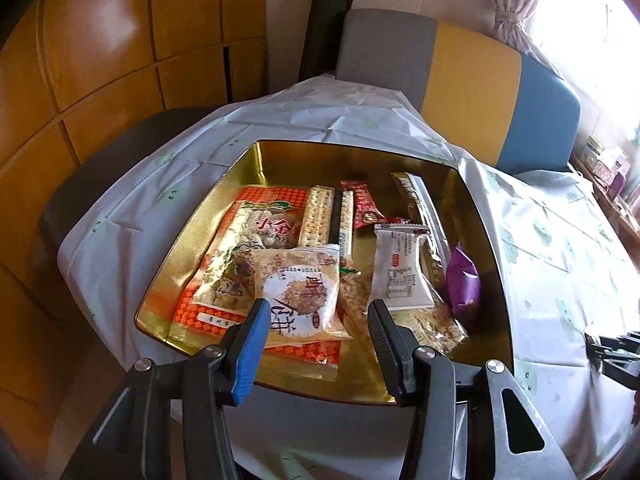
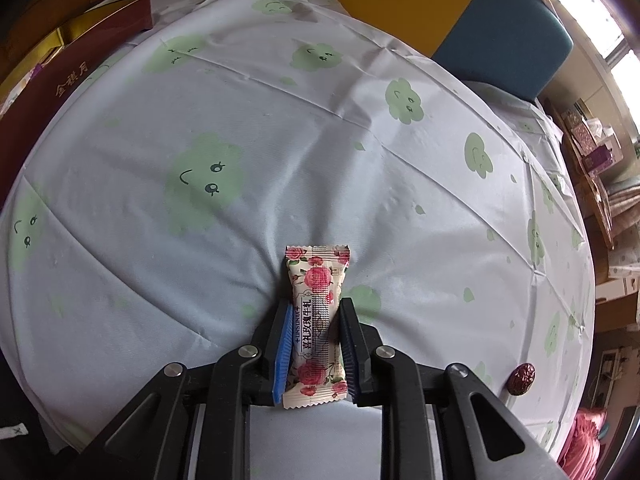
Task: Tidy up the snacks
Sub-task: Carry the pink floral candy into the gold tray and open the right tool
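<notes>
A gold tin on the table holds several snacks: a big orange bag, a cracker pack, a clear round-cake packet, a white packet, a purple one and a red one. Above the tin's near side my left gripper stands open, with nothing between its fingers. In the right wrist view a rose-printed candy packet lies on the tablecloth. My right gripper is shut on its lower half, both pads against the wrapper.
A dark red date lies on the cloth at the right. A maroon box lid stands at the table's left edge. A grey, yellow and blue bench back stands behind the table, a wooden cabinet to the left.
</notes>
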{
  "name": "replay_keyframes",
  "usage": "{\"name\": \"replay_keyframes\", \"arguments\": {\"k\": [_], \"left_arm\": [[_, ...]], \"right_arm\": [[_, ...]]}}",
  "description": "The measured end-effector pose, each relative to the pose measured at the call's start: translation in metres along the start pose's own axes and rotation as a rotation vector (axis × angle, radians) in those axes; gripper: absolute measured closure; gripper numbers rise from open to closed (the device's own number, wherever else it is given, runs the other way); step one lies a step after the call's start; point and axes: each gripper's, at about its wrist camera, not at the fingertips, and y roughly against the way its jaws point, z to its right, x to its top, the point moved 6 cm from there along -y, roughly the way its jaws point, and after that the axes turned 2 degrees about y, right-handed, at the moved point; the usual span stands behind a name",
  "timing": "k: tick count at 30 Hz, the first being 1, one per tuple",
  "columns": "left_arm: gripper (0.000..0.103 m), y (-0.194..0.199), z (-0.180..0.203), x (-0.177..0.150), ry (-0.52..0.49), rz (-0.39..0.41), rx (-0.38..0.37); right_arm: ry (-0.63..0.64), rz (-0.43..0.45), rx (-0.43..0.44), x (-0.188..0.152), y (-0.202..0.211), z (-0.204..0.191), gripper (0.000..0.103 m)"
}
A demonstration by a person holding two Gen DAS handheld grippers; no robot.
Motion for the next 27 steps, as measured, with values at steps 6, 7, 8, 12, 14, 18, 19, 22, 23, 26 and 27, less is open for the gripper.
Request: {"name": "replay_keyframes", "arguments": {"k": [6, 7, 8, 12, 14, 18, 19, 22, 23, 26, 27], "left_arm": [[0.052, -0.004, -0.017, 0.001, 0.049, -0.009, 0.018], [0.052, -0.004, -0.021, 0.002, 0.058, -0.011, 0.023], [0.052, -0.005, -0.024, 0.003, 0.068, -0.012, 0.028], [0.052, -0.006, -0.032, 0.004, 0.089, -0.011, 0.041], [0.052, -0.007, -0.034, 0.004, 0.095, -0.012, 0.041], [0.052, -0.008, -0.035, 0.003, 0.094, -0.011, 0.037], [0.052, -0.007, -0.033, 0.003, 0.086, -0.007, 0.033], [0.052, -0.005, -0.028, 0.002, 0.063, 0.005, 0.02], [0.052, -0.005, -0.027, 0.002, 0.055, 0.009, 0.016], [0.052, -0.004, -0.024, 0.002, 0.036, 0.019, 0.013], [0.052, -0.004, -0.024, 0.002, 0.035, 0.021, 0.013]], "right_arm": [[-0.088, -0.038, 0.009, 0.008, 0.001, 0.008, 0.082], [-0.098, -0.035, 0.014, 0.01, 0.002, 0.008, 0.082], [-0.11, -0.029, 0.019, 0.013, 0.004, 0.009, 0.082], [-0.157, 0.048, 0.073, 0.034, 0.027, 0.005, 0.082], [-0.167, 0.081, 0.115, 0.045, 0.036, -0.005, 0.082], [-0.12, 0.188, 0.23, 0.083, 0.069, -0.043, 0.082], [-0.099, 0.218, 0.262, 0.095, 0.078, -0.058, 0.082], [-0.033, 0.274, 0.344, 0.128, 0.098, -0.096, 0.082], [-0.016, 0.285, 0.366, 0.139, 0.101, -0.107, 0.082], [0.012, 0.315, 0.426, 0.173, 0.109, -0.14, 0.082], [0.005, 0.319, 0.441, 0.182, 0.108, -0.147, 0.082]]}}
